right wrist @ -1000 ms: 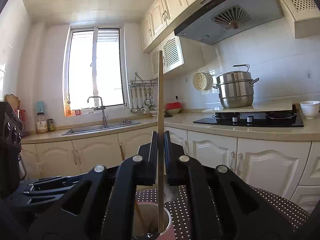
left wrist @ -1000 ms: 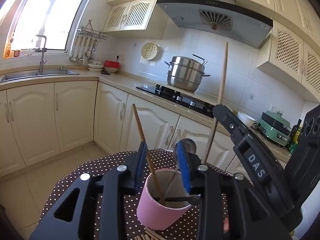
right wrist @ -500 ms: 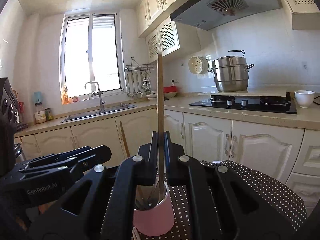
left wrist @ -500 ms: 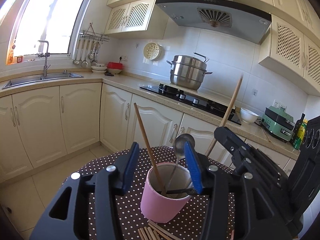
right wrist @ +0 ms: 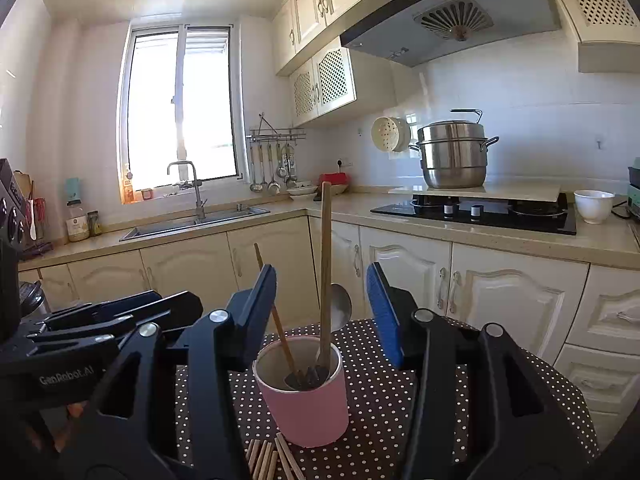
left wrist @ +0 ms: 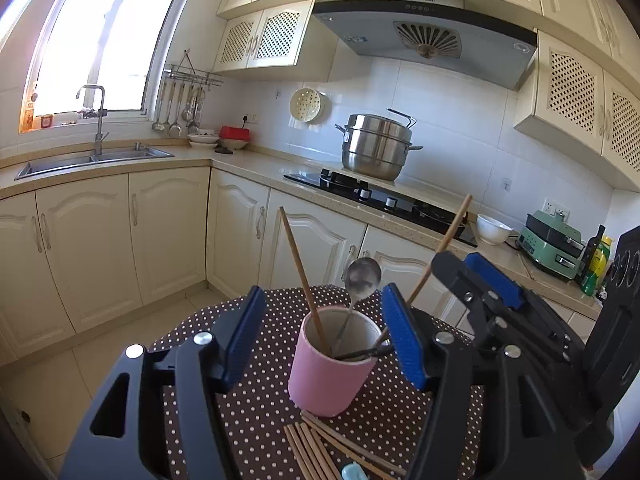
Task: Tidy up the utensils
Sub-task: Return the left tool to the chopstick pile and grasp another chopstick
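Jaws on both grippers are opening, nothing pinched btwn them: left gripper [left wrist: 324, 336] stands wide w/ the pink cup [left wrist: 330, 376] seen in the gap but pads clear of it; right gripper [right wrist: 322, 316] likewise apart, the wooden-handled utensil [right wrist: 325, 264] standing free btwn its blue pads, not touched. Cup sits upright on the polka-dot bench [left wrist: 400, 412], holding a chopstick [left wrist: 302, 276] leaning left, a metal spoon [left wrist: 362, 276] bowl-up, the wooden-handled utensil tilted right, and a dark utensil head low inside. Loose chopsticks [left wrist: 316, 452] lie in a bunch on the cloth just in front of the cup, w/ a small pale blue item [left wrist: 354, 473] beside them, too cut off to tell what. In the right wrist view the left gripper shows at far left, near the cup
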The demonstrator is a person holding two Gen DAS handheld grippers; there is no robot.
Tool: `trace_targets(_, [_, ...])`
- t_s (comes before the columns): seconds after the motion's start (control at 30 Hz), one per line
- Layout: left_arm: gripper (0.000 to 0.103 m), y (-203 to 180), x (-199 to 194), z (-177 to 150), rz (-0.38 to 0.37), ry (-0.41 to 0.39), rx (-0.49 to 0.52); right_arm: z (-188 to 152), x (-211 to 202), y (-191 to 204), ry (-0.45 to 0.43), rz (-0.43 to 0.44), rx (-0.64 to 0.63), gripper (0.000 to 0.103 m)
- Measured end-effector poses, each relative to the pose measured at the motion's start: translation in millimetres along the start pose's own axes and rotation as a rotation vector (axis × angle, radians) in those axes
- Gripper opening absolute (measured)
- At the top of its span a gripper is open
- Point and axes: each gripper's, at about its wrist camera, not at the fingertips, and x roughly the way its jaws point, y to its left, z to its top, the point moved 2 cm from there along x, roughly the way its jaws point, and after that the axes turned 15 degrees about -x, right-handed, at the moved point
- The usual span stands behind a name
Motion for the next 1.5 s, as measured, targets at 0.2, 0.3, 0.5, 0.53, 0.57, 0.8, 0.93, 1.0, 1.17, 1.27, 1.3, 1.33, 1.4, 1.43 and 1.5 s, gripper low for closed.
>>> trace_targets(0.2, [0.063, 15.1, -11.4, -21.1, 0.042, 0.104, -0.003, -9.2, -17.6, 0.7, 0.061, -0.028, -0.029, 0.055])
trace_targets(0.3, [0.063, 27.9, -3.4, -40.7, 0.079, 0.224, -0.005, -19.4, -24.5, 0.6, 0.114, -0.021, -0.033, 0.059])
trace_targets(0.5, [0.063, 44.5, 17.2, -96.8, 0.176, 0.486, 0.019, -47.6, -33.9, -0.6, 0.259, 0.009, -0.025, 0.061])
trace_targets(0.53, [0.063, 45.6, 17.9, -102.7, 0.189, 0.503, 0.022, -52.9, -35.5, -1.3, 0.282, 0.018, -0.021, 0.062])
trace_targets(0.57, [0.063, 46.4, 18.0, -110.0, 0.204, 0.515, 0.031, -57.4, -36.1, -1.5, 0.304, 0.023, -0.022, 0.063])
trace_targets(0.8, [0.063, 41.0, 16.9, -147.6, 0.254, 0.583, 0.126, -88.1, -49.3, -2.4, 0.398, 0.063, -0.006, 0.065])
trace_targets(0.93, [0.064, 37.1, 16.1, -162.9, 0.288, 0.588, 0.18, -97.5, -52.5, -0.5, 0.422, 0.081, 0.004, 0.066])
trace_targets(1.0, [0.064, 37.6, 14.4, -164.7, 0.3, 0.573, 0.196, -100.8, -53.3, 1.1, 0.431, 0.087, 0.001, 0.066])
trace_targets(1.17, [0.064, 37.8, 9.4, -169.8, 0.307, 0.578, 0.194, -107.3, -51.6, 2.6, 0.457, 0.104, -0.002, 0.067])
trace_targets(1.27, [0.065, 37.7, 9.8, -170.6, 0.312, 0.581, 0.194, -111.1, -47.7, 2.3, 0.478, 0.114, -0.01, 0.067])
trace_targets(1.3, [0.065, 36.7, 12.2, -171.0, 0.316, 0.581, 0.202, -112.6, -45.8, 2.7, 0.49, 0.116, -0.012, 0.067])
trace_targets(1.33, [0.065, 36.0, 14.4, -167.4, 0.321, 0.581, 0.21, -113.6, -44.1, 3.3, 0.5, 0.118, -0.014, 0.067])
trace_targets(1.4, [0.065, 33.8, 18.3, -165.0, 0.333, 0.584, 0.224, -114.8, -41.4, 3.7, 0.517, 0.123, -0.02, 0.067])
trace_targets(1.43, [0.065, 33.4, 18.5, -164.6, 0.336, 0.585, 0.23, -116.0, -40.6, 3.8, 0.528, 0.123, -0.025, 0.067])
trace_targets(1.5, [0.066, 31.8, 18.3, -163.9, 0.344, 0.593, 0.244, -117.2, -37.3, 3.8, 0.555, 0.129, -0.035, 0.067])
